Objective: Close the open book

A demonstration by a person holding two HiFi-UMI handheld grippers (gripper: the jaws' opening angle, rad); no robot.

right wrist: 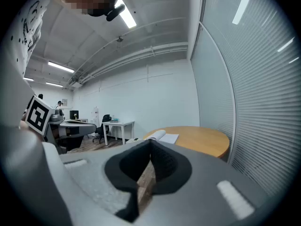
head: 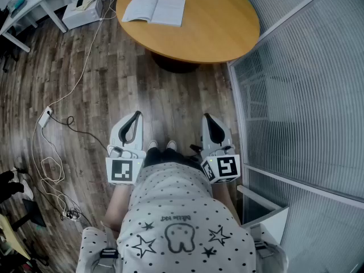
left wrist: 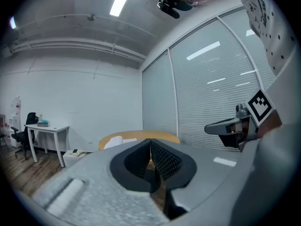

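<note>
While left tool (head: pixel 136 115) and right tool (head: pixel 206 117) sit closed (empty), open book (head: pixel 154 8) near table (head: pixel 219 30) edge; floor (head: pixel 170 95) between

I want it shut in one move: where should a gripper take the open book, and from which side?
Probably the book by its right page's outer edge, coming from the right: that side lies thin and flat, while the left bulges up.

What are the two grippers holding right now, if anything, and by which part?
Nothing. The left gripper and the right gripper both have their jaws together and empty; the open book lies untouched on the round table ahead.
</note>
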